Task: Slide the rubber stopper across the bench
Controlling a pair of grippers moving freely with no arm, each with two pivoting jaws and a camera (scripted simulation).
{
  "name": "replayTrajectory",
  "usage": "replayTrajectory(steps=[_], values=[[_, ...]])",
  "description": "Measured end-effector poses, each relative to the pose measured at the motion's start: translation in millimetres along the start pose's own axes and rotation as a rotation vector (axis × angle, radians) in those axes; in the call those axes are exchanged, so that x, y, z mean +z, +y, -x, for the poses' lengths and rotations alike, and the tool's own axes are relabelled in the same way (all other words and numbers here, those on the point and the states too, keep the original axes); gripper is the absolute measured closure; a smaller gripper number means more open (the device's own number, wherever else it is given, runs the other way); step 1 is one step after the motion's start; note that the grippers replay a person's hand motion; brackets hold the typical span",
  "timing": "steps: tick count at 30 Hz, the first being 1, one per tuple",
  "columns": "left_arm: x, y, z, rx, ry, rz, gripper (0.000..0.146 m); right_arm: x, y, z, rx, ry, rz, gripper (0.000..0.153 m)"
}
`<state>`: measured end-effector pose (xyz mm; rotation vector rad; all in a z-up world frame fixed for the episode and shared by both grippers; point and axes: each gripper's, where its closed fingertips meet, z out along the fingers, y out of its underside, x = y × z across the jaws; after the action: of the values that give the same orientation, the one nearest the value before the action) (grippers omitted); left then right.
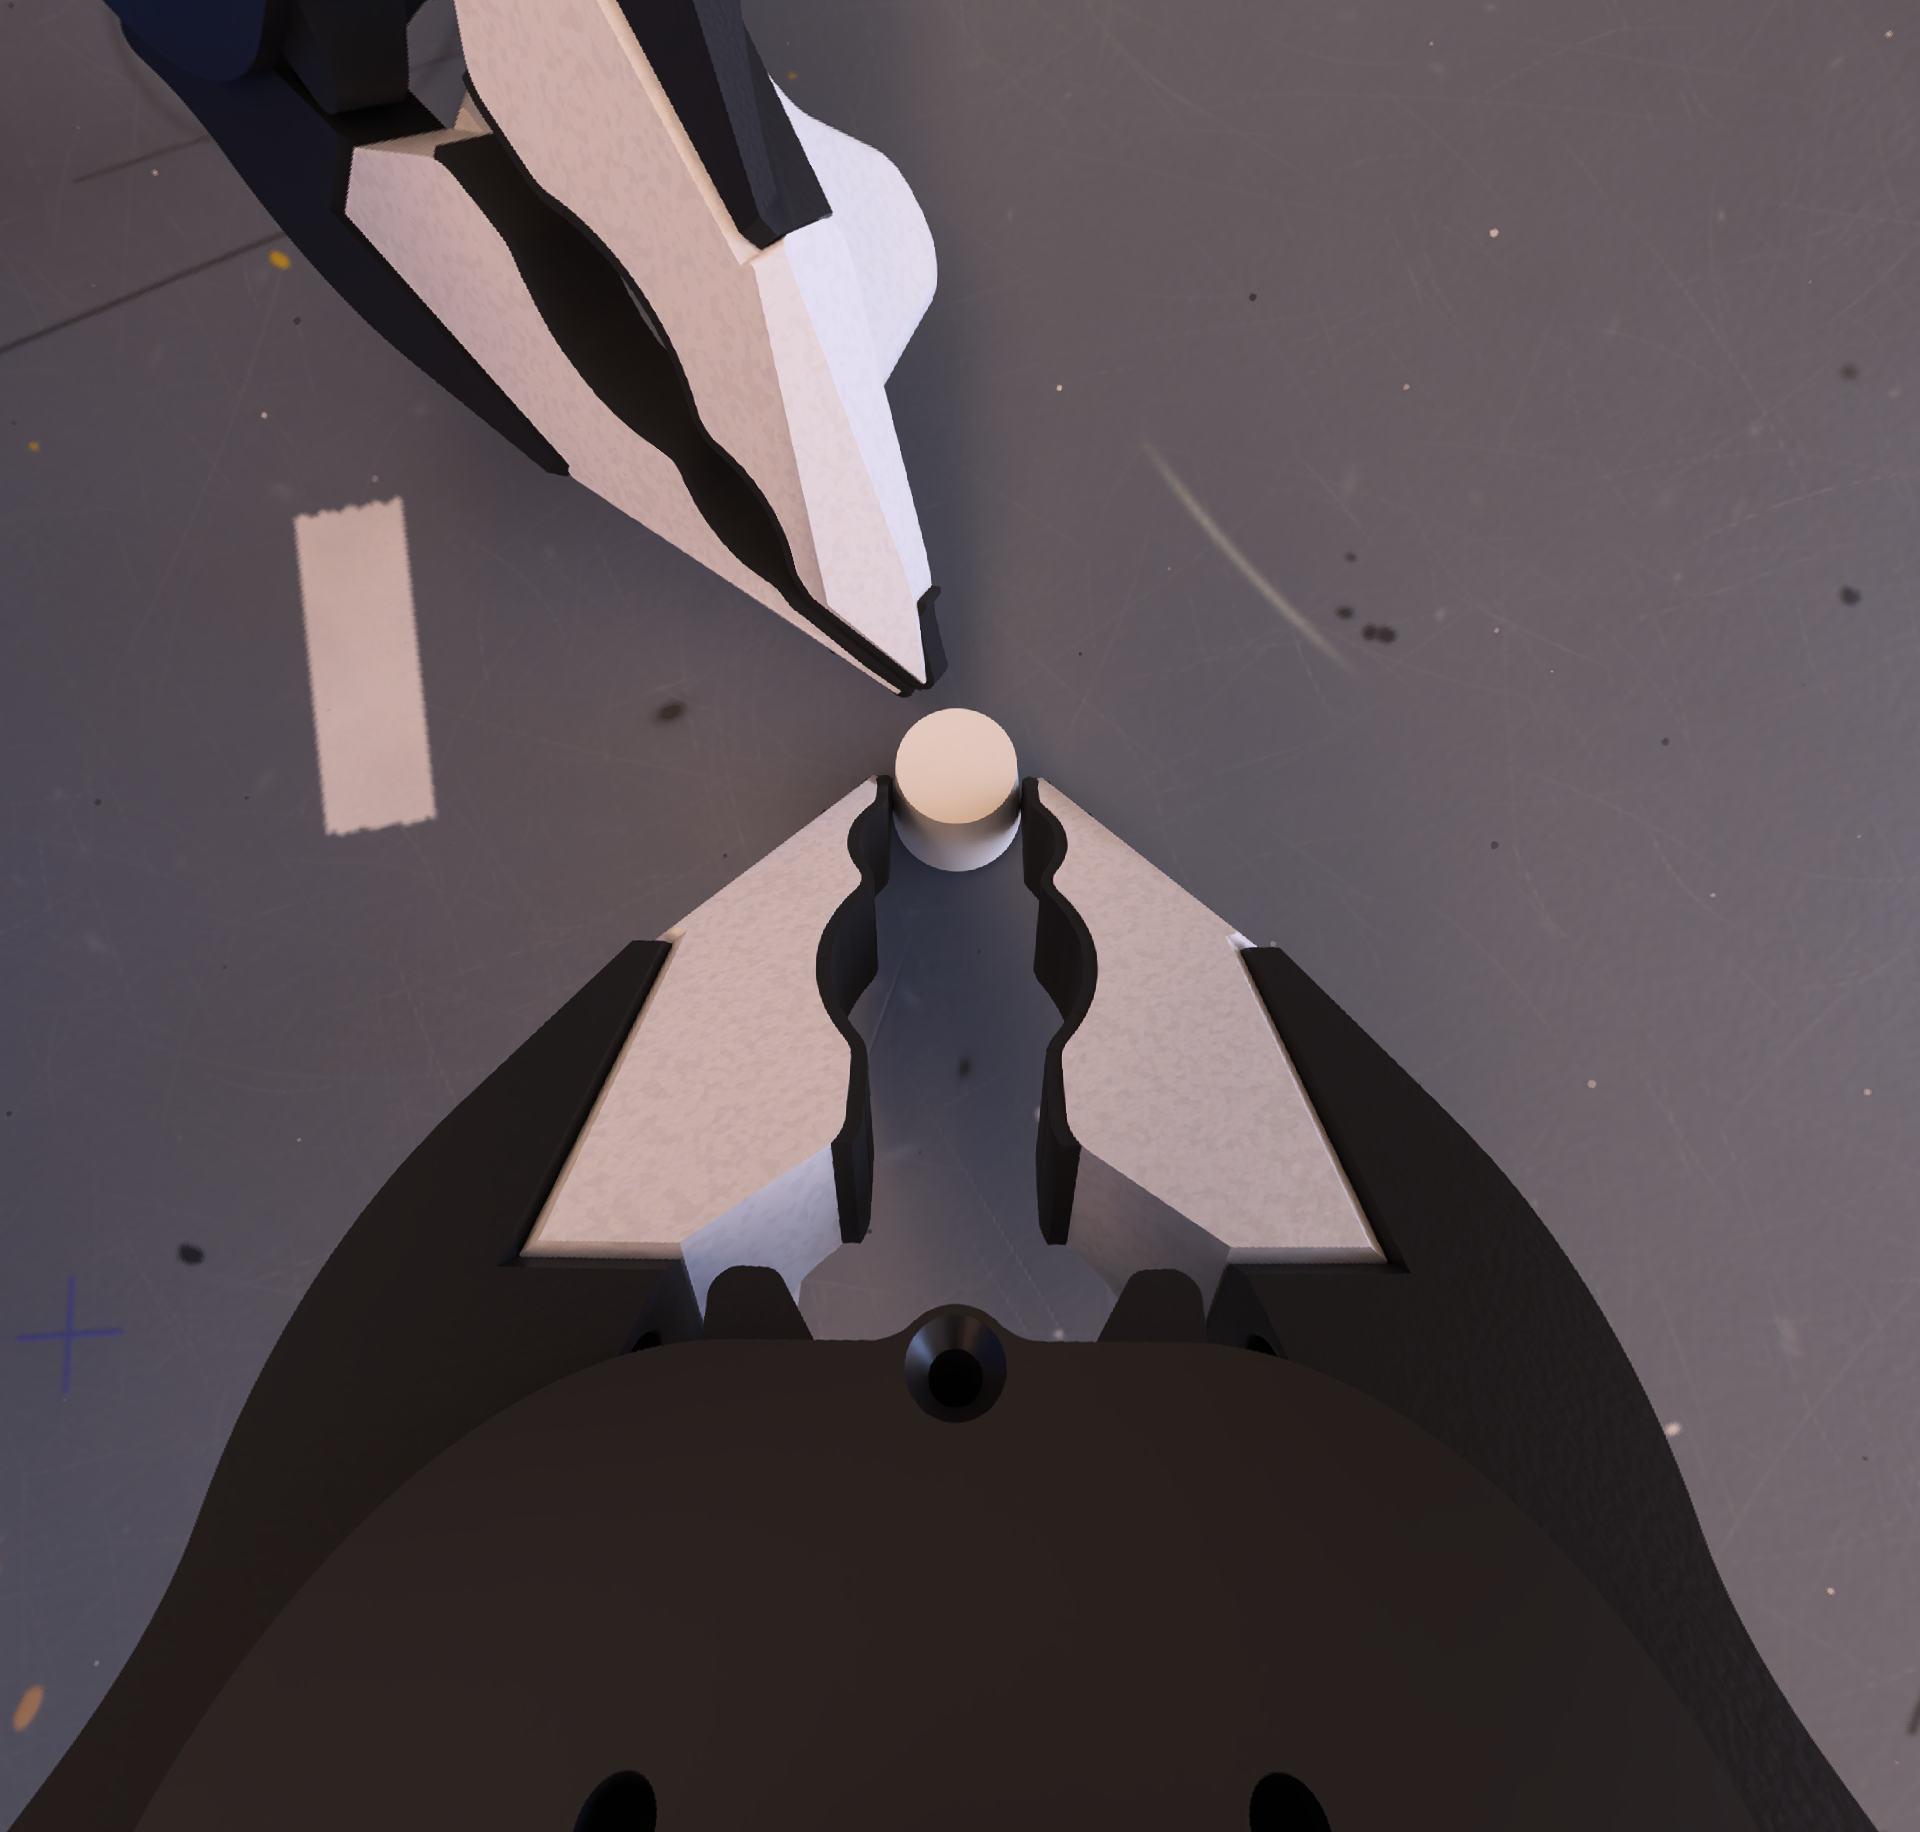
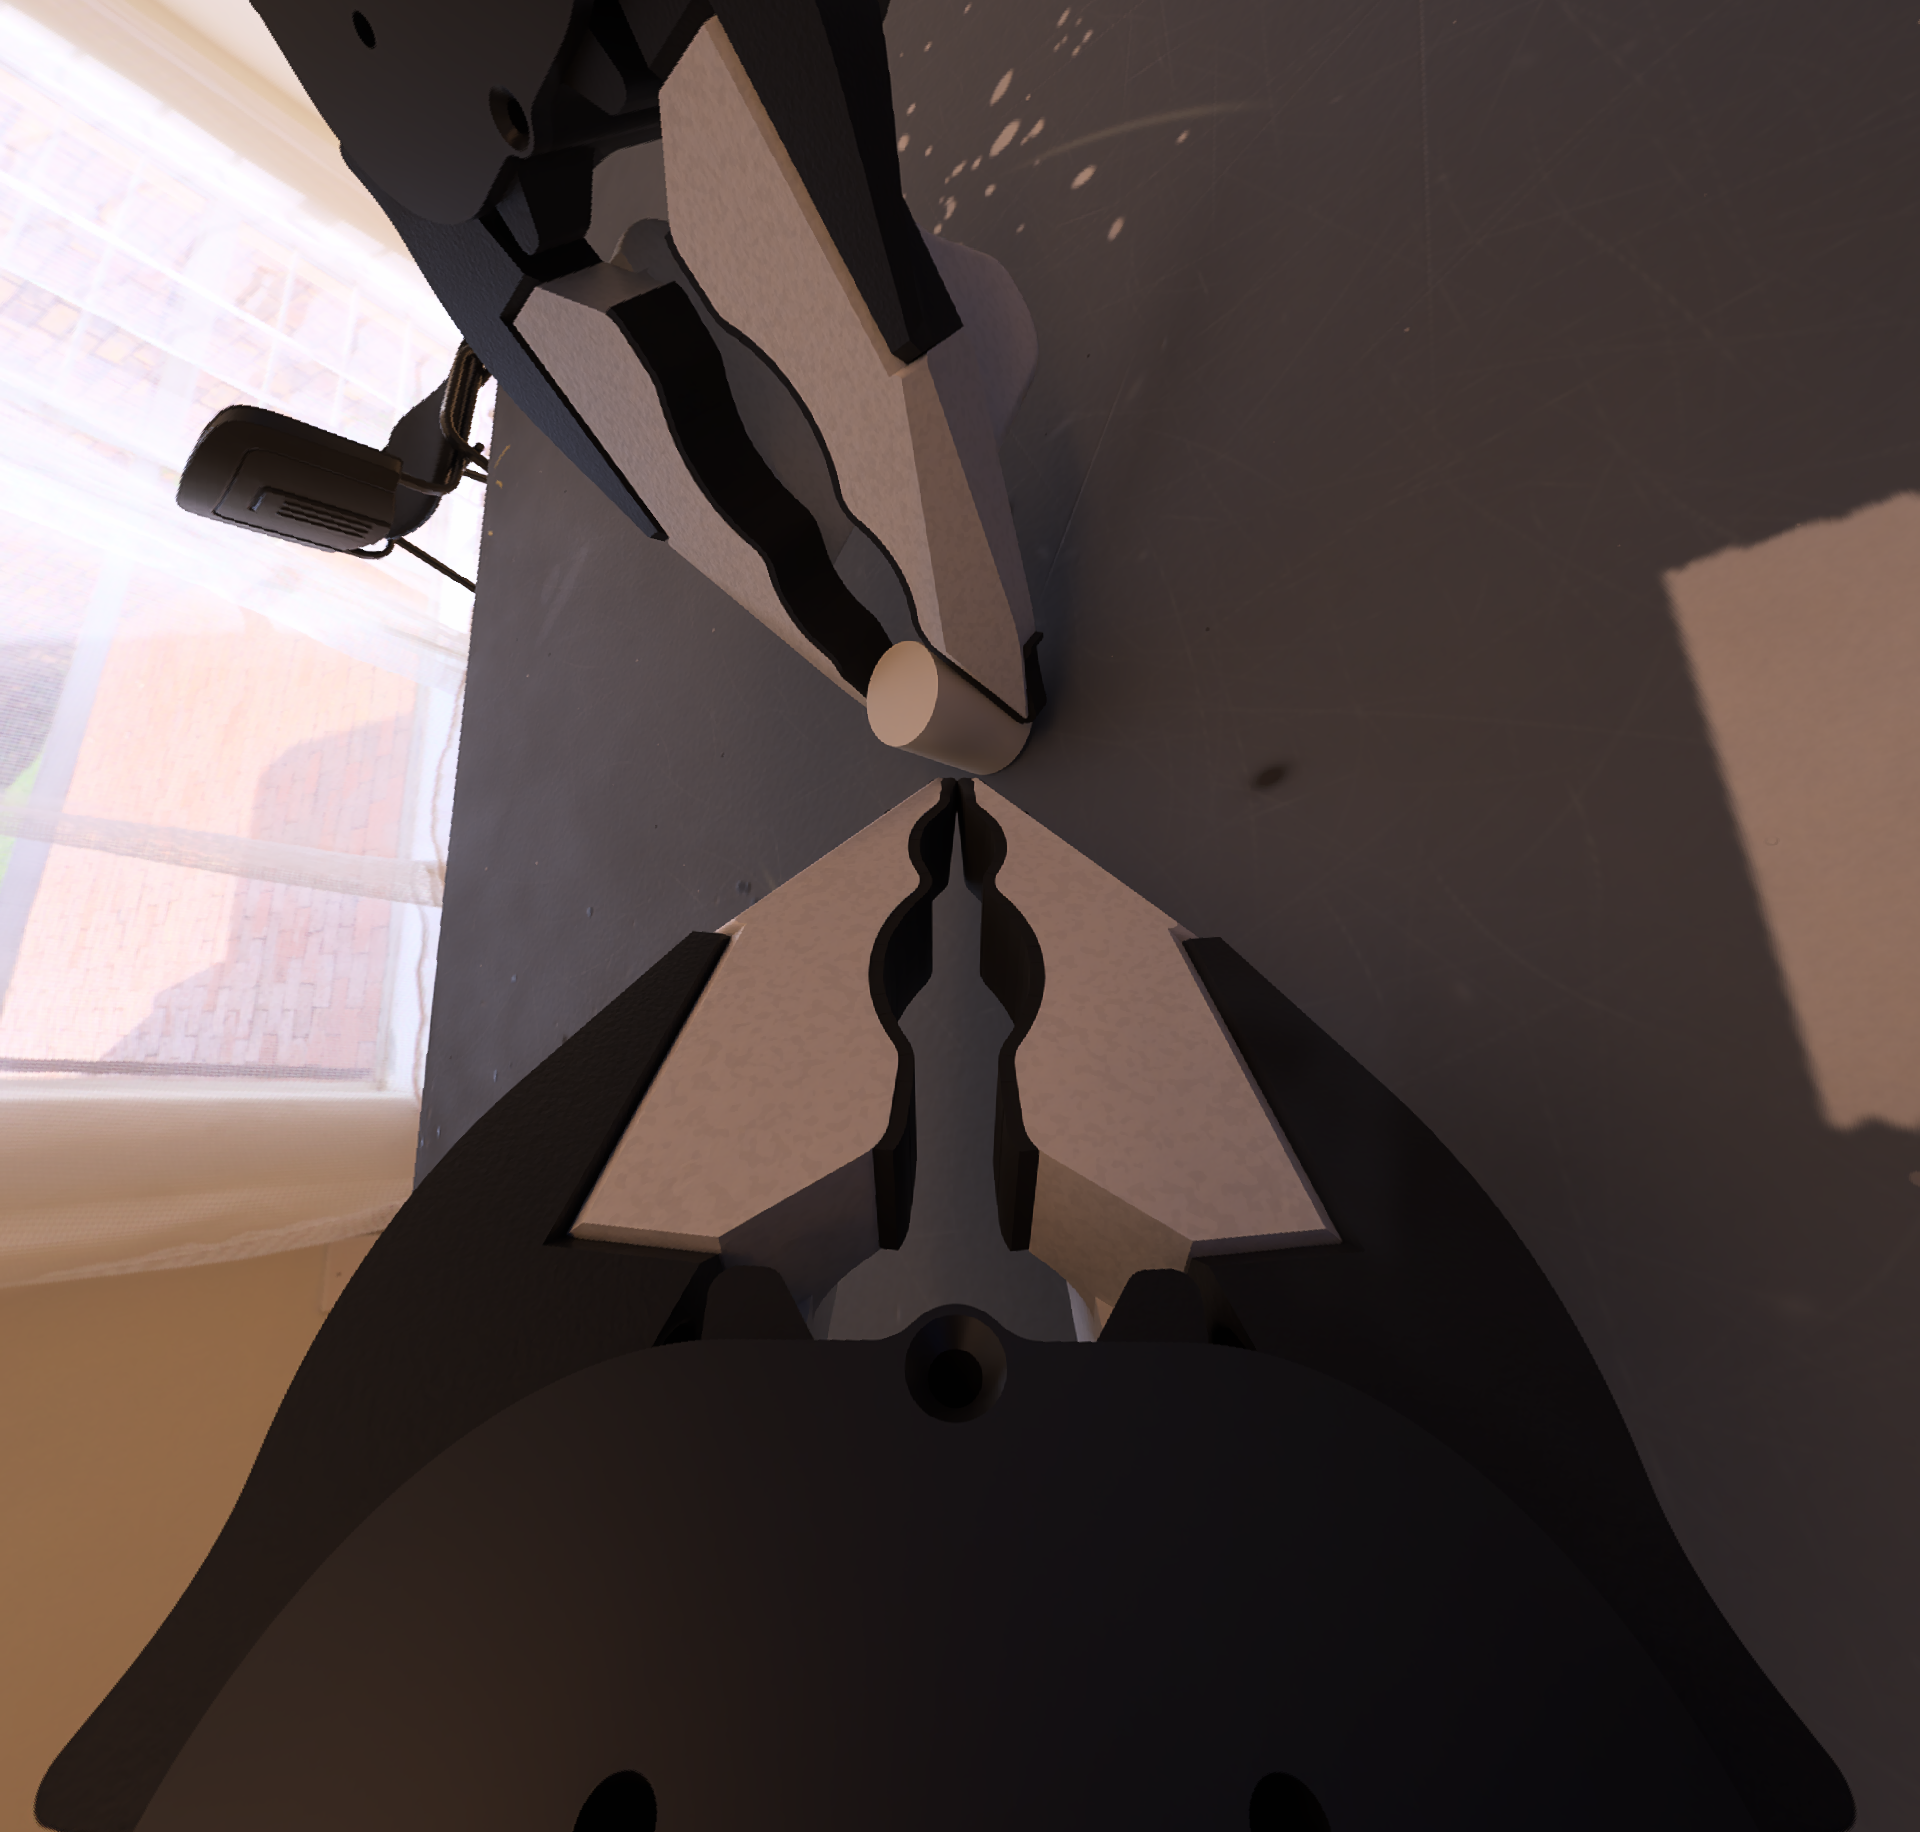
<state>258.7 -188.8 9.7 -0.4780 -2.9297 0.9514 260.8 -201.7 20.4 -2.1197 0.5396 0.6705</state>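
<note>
The rubber stopper [image 1: 956, 759] is a small cream cylinder standing on the dark grey bench [image 1: 1455, 743]. My left gripper [image 1: 956, 797] has its fingertips closed against the stopper's two sides. My right gripper [image 1: 921, 679] comes in from the upper left, shut and empty, its tip just short of the stopper's far side. In the right wrist view the right gripper [image 2: 956, 793] is shut with its tip just below the stopper [image 2: 914, 707], which sits between the left gripper's [image 2: 951, 696] fingers.
A pale strip of tape [image 1: 364, 665] lies on the bench left of the stopper; it also shows in the right wrist view [image 2: 1808, 826]. A blue cross mark [image 1: 68, 1332] is at the lower left. The bench edge [image 2: 457, 847] runs beside a window, with a black device [image 2: 291, 494] by it.
</note>
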Motion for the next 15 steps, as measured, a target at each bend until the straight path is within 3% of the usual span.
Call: replayTrajectory(steps=[15], values=[[0.4, -0.6, 0.0, -0.001, 0.002, -0.001, 0.121, 0.9, 0.7, -1.7, -0.007, 0.036, 0.008, 0.153]])
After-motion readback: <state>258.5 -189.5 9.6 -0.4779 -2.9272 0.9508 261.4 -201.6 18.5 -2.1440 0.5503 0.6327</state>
